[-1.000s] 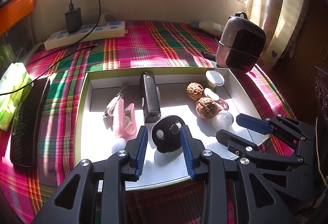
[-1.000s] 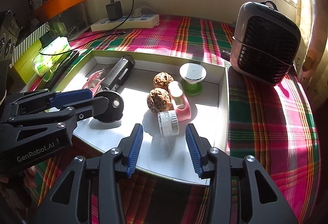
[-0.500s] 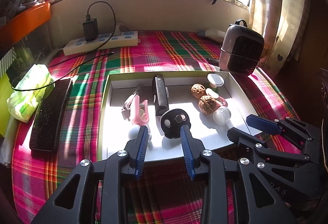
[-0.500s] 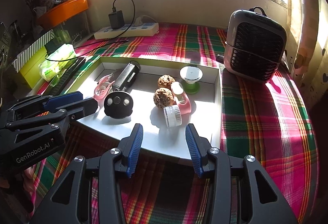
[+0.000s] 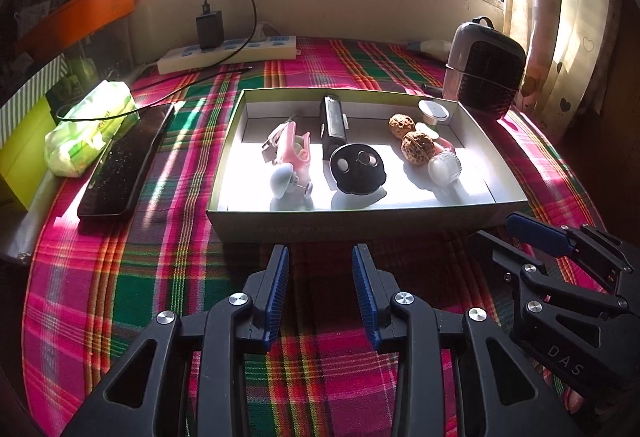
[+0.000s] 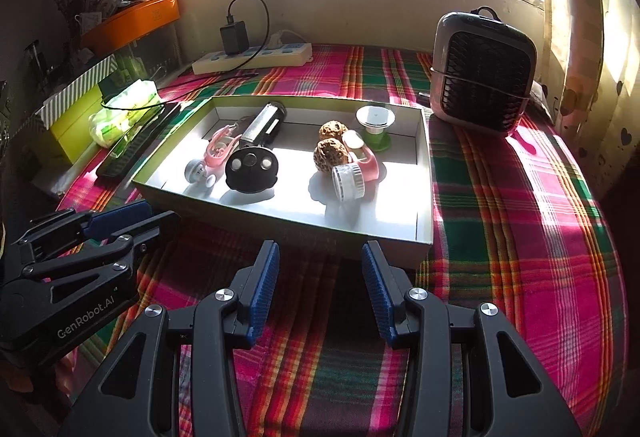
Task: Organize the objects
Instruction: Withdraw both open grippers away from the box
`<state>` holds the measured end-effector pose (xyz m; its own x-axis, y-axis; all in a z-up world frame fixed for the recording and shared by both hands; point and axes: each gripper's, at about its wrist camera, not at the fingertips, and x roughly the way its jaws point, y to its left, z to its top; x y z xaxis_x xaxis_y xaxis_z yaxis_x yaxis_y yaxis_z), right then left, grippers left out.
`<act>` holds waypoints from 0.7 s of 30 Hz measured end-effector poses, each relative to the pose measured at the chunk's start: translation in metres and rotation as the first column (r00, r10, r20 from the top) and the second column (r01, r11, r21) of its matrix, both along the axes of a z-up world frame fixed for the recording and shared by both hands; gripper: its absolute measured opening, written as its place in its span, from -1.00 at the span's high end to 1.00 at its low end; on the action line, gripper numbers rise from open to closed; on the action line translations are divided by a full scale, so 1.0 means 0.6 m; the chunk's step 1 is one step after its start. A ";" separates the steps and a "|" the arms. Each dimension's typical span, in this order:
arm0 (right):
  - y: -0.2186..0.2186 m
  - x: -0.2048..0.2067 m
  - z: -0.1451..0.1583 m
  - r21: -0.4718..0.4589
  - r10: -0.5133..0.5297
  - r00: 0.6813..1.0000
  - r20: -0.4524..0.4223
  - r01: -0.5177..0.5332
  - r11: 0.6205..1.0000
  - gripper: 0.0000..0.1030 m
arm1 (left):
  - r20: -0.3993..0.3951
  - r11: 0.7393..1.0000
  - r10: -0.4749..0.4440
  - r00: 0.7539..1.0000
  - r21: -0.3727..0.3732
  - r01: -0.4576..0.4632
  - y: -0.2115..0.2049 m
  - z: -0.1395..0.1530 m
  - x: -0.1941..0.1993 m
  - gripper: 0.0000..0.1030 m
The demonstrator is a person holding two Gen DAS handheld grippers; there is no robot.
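A shallow white box (image 5: 360, 223) (image 6: 424, 197) lies on the plaid cloth. Inside it sit a round black disc (image 5: 357, 168) (image 6: 251, 172), a black cylinder (image 5: 333, 120) (image 6: 263, 125), a pink clip (image 5: 298, 149) (image 6: 219, 149), two walnuts (image 5: 417, 144) (image 6: 330, 154), a clear ribbed cap (image 5: 444, 167) (image 6: 349, 181) and a white-topped green cup (image 6: 375, 125). My left gripper (image 5: 320, 289) hangs open in front of the box's near wall, nothing between its blue pads. To the right, my right gripper (image 6: 319, 287) is open too, also short of the box and empty.
A small grey fan heater (image 6: 482, 75) stands at the back right. A white power strip (image 5: 226, 53) with a black charger lies along the back wall. Left of the box lie a black flat case (image 5: 126, 161), a green tissue pack (image 5: 90, 125) and an orange bin (image 6: 132, 19).
Both grippers have drawn back from over the box toward the near edge of the cloth. The objects in the box have stayed put. Jaw gaps look unchanged.
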<state>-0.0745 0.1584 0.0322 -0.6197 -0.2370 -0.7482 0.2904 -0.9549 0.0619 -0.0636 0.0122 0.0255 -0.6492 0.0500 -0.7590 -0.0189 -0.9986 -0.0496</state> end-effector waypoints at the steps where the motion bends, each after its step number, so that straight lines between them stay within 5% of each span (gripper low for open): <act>1: 0.001 0.002 -0.004 0.001 -0.004 1.000 0.007 0.004 1.000 0.14 | -0.010 1.000 0.005 1.000 -0.023 -0.006 0.003 -0.003 0.004 0.39; 21: 0.012 0.005 -0.039 0.074 -0.071 0.997 0.034 0.068 0.995 -0.04 | 0.018 1.000 0.002 1.000 -0.025 -0.002 0.014 -0.037 0.014 0.37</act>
<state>-0.0714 0.1659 0.0087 -0.6043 -0.1386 -0.7846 0.2220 -0.9750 0.0013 -0.0551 0.0204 0.0032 -0.6357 0.0294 -0.7714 -0.0160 -0.9996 -0.0249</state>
